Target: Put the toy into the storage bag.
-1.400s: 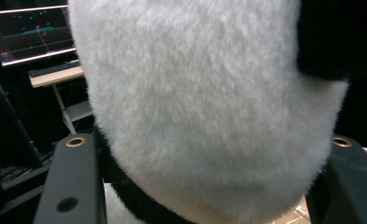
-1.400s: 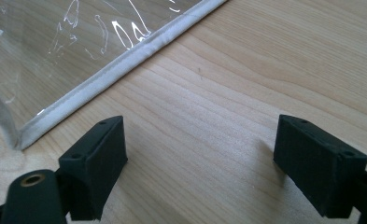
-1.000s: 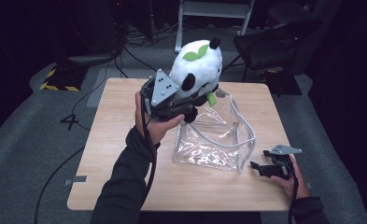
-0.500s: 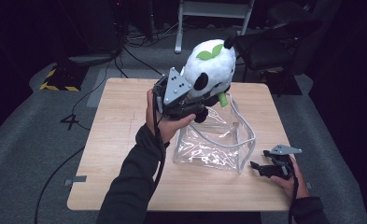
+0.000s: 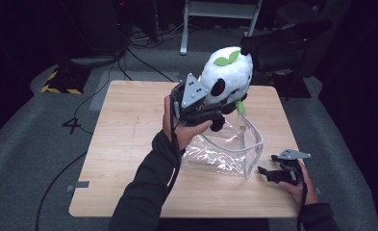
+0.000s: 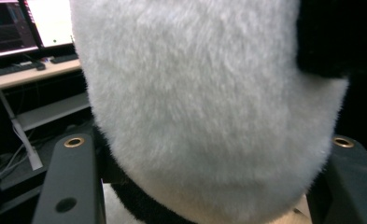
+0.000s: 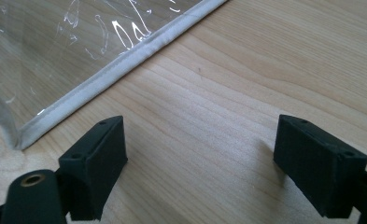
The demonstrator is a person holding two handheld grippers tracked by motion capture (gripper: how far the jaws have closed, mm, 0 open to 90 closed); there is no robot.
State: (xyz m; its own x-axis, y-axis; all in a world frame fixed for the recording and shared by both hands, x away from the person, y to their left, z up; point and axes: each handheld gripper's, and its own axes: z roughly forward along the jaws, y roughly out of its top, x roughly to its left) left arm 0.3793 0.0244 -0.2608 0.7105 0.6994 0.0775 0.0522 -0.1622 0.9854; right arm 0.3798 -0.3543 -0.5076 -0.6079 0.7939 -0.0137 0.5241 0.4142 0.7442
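Observation:
A white plush panda (image 5: 227, 77) with black ears and a green leaf on its head hangs above the table, held by my left gripper (image 5: 210, 113), which is shut on its lower body. Its white fur (image 6: 204, 93) bulges between the two black jaws in the left gripper view. Just below it stands a clear plastic bag (image 5: 225, 151) with a white-trimmed open mouth. My right gripper (image 5: 268, 173) rests open on the wood at the bag's right corner. In the right gripper view the bag's white edge (image 7: 120, 65) runs just ahead of the jaws, apart from them.
The wooden table (image 5: 129, 144) has bare room at its left half. A dark chair (image 5: 283, 48) and a metal stand (image 5: 220, 19) lie beyond the far edge. Cables (image 5: 129, 48) trail on the grey floor.
My left gripper has carried the panda to the right, over the bag's mouth. The right gripper has stayed put.

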